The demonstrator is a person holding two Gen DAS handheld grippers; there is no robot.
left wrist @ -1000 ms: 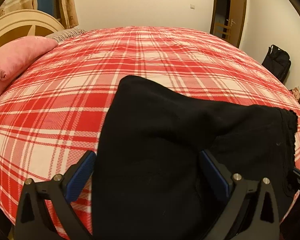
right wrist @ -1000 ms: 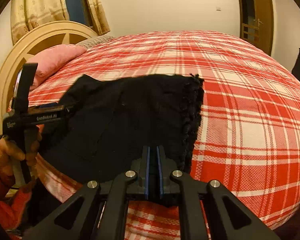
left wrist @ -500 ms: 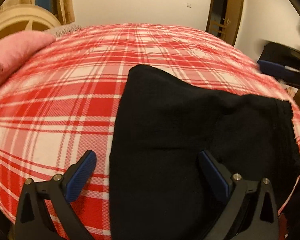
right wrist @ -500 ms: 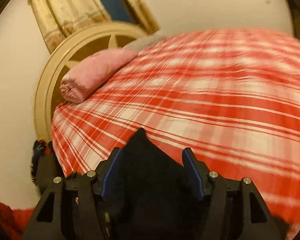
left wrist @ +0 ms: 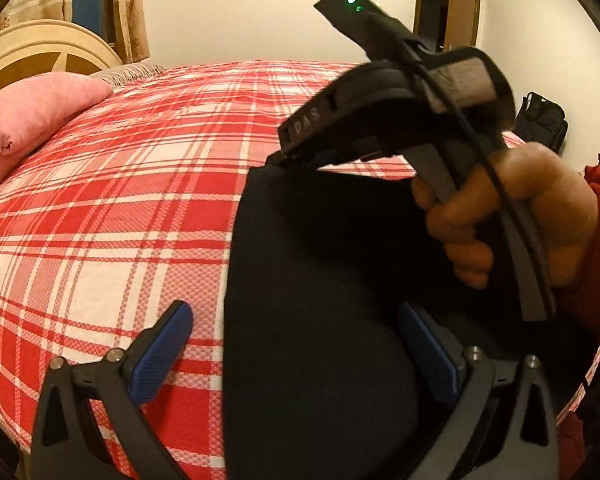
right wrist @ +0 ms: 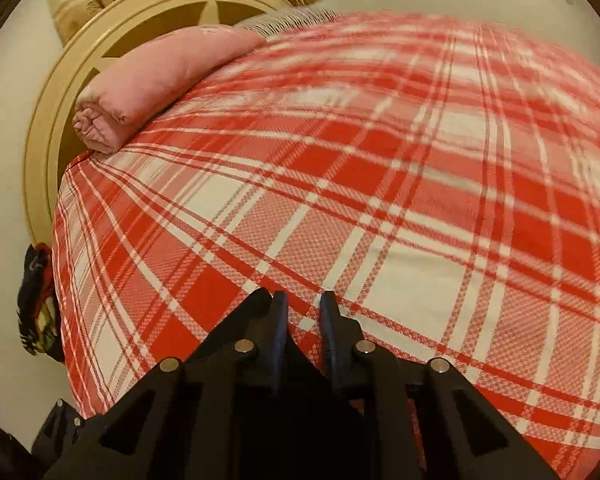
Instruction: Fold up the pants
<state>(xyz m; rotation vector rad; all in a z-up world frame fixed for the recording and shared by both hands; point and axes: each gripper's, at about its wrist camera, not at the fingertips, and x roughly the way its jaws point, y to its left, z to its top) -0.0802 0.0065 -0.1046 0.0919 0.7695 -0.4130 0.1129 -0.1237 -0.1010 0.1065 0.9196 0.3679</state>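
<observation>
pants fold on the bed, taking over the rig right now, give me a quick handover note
Left gripper: open wide, straddling the near left edge of the black pants, pads not pressing.
Right gripper: jaws closing, a narrow gap left, tip at the far left corner of the pants. I cannot tell whether cloth is between them.
Pants: lying flat on the red plaid bedcover, at its near edge.
Done: pants laid out as a compact dark block, apparently already folded at least once.
Left: probably secure the far corner, make the next fold, then smooth.
</observation>
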